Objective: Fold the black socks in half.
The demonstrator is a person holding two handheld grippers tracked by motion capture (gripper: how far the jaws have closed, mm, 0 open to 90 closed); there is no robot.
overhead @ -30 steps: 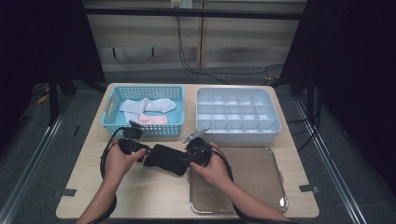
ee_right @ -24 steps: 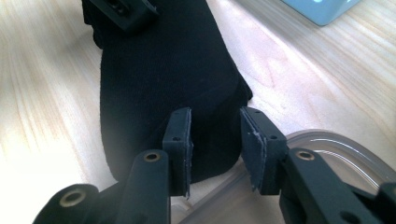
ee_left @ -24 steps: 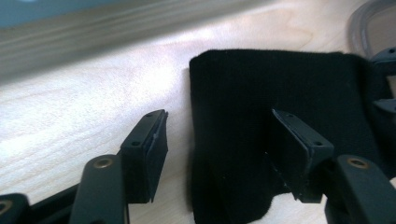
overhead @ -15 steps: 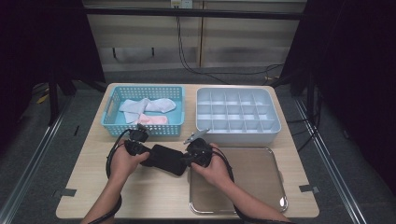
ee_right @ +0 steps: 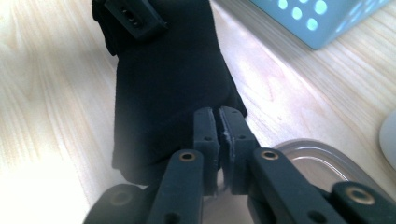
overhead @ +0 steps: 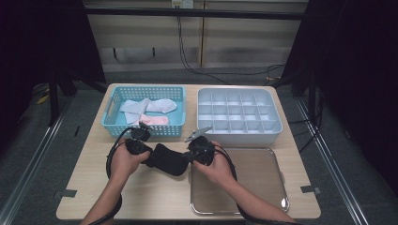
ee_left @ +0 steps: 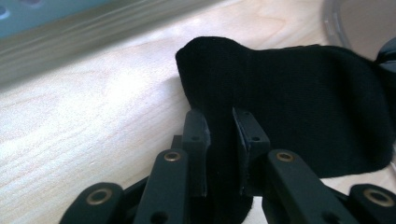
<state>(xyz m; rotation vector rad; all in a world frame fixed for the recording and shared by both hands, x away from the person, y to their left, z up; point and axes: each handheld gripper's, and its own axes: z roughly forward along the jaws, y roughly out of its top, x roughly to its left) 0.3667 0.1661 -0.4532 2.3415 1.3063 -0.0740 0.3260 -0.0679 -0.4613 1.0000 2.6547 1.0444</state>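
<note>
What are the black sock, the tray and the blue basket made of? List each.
Black sock: looks like soft knit fabric, matte; it folds and sags.
Tray: probably brushed metal, going by its dull grey sheen and rolled rim.
Blue basket: most likely moulded plastic, with evenly perforated walls.

Basket (ee_left: 42,14) blurred, cut by top edge in left gripper view. Tray (ee_left: 334,21) rim cut at corner. Sock (ee_left: 299,107) end hidden behind pads (ee_left: 196,135). Forearms cut off at bottom, high view.
</note>
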